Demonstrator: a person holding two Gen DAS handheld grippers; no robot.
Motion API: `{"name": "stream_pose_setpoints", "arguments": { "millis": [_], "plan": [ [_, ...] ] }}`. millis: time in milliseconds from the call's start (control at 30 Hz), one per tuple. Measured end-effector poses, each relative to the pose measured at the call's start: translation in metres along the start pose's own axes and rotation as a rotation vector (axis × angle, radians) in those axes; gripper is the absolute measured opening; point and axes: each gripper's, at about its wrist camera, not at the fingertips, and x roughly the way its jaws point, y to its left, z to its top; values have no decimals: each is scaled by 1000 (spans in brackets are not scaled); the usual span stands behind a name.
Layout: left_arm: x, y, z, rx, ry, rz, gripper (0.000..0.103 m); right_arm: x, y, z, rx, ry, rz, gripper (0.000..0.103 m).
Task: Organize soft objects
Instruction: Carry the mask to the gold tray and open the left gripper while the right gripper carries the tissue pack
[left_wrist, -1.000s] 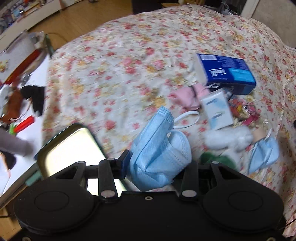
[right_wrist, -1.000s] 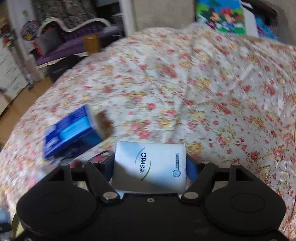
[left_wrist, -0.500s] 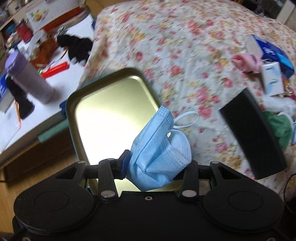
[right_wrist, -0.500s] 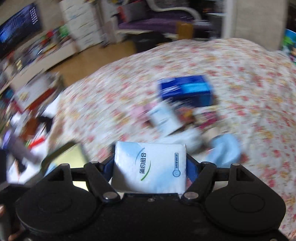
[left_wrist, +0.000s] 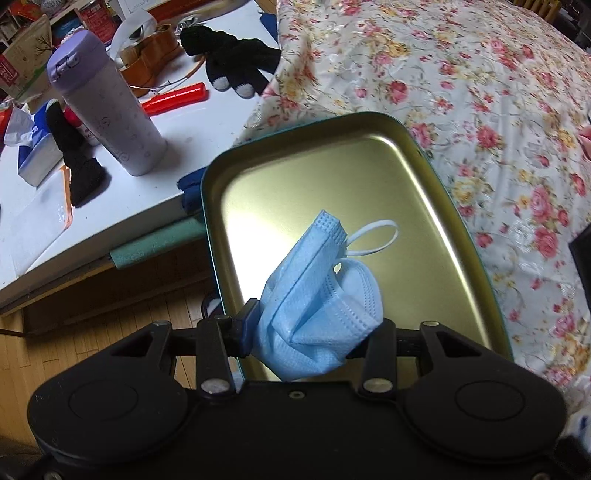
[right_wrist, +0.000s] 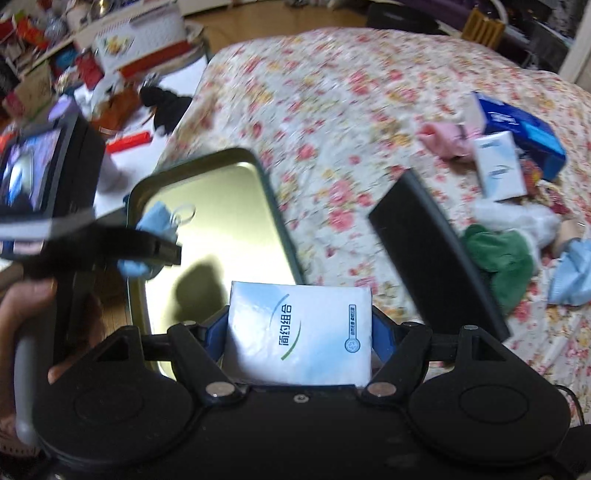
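A crumpled light-blue face mask (left_wrist: 317, 295) is pinched in my left gripper (left_wrist: 310, 332), which is shut on it and hangs over the gold metal tray (left_wrist: 369, 166) at the bed's edge. My right gripper (right_wrist: 299, 350) is shut on a white tissue pack (right_wrist: 295, 325), just right of the tray (right_wrist: 221, 221). In the right wrist view the left gripper (right_wrist: 151, 251) shows over the tray's left part with the mask (right_wrist: 155, 221). Further right lie a pink cloth (right_wrist: 447, 140), a second tissue pack (right_wrist: 498, 166), a green cloth (right_wrist: 498, 254) and another blue mask (right_wrist: 572, 273).
A black flat box (right_wrist: 436, 254) lies on the flowered bedspread (left_wrist: 480, 92) between the tray and the pile. A blue carton (right_wrist: 524, 129) is behind the pile. Left of the bed, a white desk (left_wrist: 192, 125) carries a purple bottle (left_wrist: 107, 107), black gloves (left_wrist: 236, 70) and a red tool (left_wrist: 173, 99).
Both grippers have swung left from the pile toward the tray and lowered. The tray now fills the left wrist view under the mask. Both grips are unchanged.
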Motion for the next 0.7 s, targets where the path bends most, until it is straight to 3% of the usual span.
{"name": "stream_pose_setpoints", "arguments": {
  "millis": [133,233,333,433,500,700],
  "plan": [
    [20,5,0,-6,30,7,43,18,13,4,-26,35,-4,72],
    [31,13,3,-46,78,-69,43,33,20,9,-32,64,-6,72],
    [32,17,7,-83,77,-76,44,45,26,14,-46,88,-5,72],
    [31,18,8,-109,70,-68,54,49,32,17,-69,94,-5,72],
    [30,18,7,-119,67,-71,69,50,35,18,-79,92,0,72],
    [34,17,7,-120,80,-60,69,51,33,18,-75,97,24,74]
  ]
}}
